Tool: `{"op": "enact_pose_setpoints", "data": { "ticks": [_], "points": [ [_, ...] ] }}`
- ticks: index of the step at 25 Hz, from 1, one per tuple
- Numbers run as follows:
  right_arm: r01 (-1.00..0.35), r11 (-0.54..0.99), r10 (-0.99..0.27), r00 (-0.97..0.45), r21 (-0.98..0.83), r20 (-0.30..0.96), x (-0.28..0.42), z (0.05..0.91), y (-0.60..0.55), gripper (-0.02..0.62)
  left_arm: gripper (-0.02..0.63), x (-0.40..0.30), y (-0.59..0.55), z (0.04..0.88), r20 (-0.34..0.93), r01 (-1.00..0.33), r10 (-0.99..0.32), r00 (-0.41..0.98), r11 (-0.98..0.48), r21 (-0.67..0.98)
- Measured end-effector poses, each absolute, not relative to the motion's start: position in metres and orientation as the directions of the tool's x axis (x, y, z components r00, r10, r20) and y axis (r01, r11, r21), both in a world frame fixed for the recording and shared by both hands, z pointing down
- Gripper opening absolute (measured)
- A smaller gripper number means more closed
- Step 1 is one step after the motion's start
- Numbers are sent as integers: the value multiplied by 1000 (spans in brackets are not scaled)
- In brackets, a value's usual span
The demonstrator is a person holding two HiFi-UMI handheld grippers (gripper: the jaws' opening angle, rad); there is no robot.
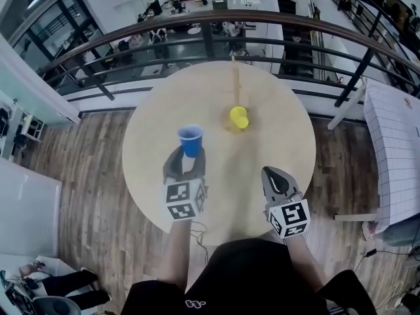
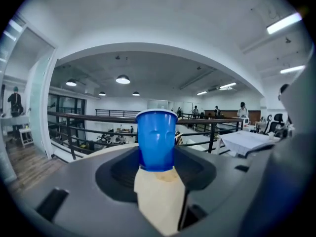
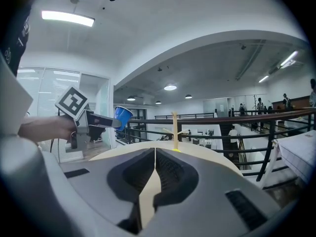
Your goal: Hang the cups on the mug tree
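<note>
Blue cup (image 2: 156, 139) sits between the left gripper (image 2: 157, 163) fingers, which clamp its lower half. Right gripper (image 3: 152, 172) fingers are pressed together with nothing between them, facing the mug tree (image 3: 174, 130).

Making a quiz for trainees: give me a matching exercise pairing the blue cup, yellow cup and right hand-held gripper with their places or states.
1. blue cup
2. yellow cup
3. right hand-held gripper

A. shut, nothing between its jaws
B. at the foot of the mug tree
C. held in the left hand-held gripper

Pairs: 1-C, 2-B, 3-A.
</note>
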State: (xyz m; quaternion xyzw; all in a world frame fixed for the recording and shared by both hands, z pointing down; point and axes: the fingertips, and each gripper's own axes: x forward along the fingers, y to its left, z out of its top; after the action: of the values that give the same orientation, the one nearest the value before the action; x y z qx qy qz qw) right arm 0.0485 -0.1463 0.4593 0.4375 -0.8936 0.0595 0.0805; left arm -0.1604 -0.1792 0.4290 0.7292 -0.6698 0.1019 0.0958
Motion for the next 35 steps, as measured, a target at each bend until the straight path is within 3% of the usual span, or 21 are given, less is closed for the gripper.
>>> {"op": "enact_pose_setpoints", "data": {
  "ticks": [6, 14, 17, 20, 25, 30, 35],
  "points": [
    [-816, 576, -793, -573, -53, 205, 59, 465, -146, 14, 224, -179, -231, 421, 327, -970, -941, 90, -157, -187],
    [-838, 540, -813, -545, -85, 206, 69, 472, -145, 14, 224, -204, -315, 431, 426, -835, -904, -44, -200, -512],
    [-847, 524, -821, -530, -89, 211, 65, 467, -138, 14, 224, -218, -333, 426, 396, -663, -908, -138, -212, -718],
    [-856, 509, -829, -516, -92, 215, 67, 468, -137, 14, 224, -216, -353, 428, 345, -363, -914, -213, -254, -896],
    [-862, 496, -833, -507, -104, 223, 85, 482, -151, 14, 224, -177, -387, 452, 312, 105, -926, -214, -340, -935],
    [-868, 482, -837, -496, -116, 232, 87, 487, -153, 14, 224, -160, -400, 465, 327, 325, -925, -195, -375, -868],
    [-877, 464, -843, -481, -125, 241, 93, 491, -155, 14, 224, -145, -407, 483, 342, 445, -922, -184, -388, -807]
  ]
}}
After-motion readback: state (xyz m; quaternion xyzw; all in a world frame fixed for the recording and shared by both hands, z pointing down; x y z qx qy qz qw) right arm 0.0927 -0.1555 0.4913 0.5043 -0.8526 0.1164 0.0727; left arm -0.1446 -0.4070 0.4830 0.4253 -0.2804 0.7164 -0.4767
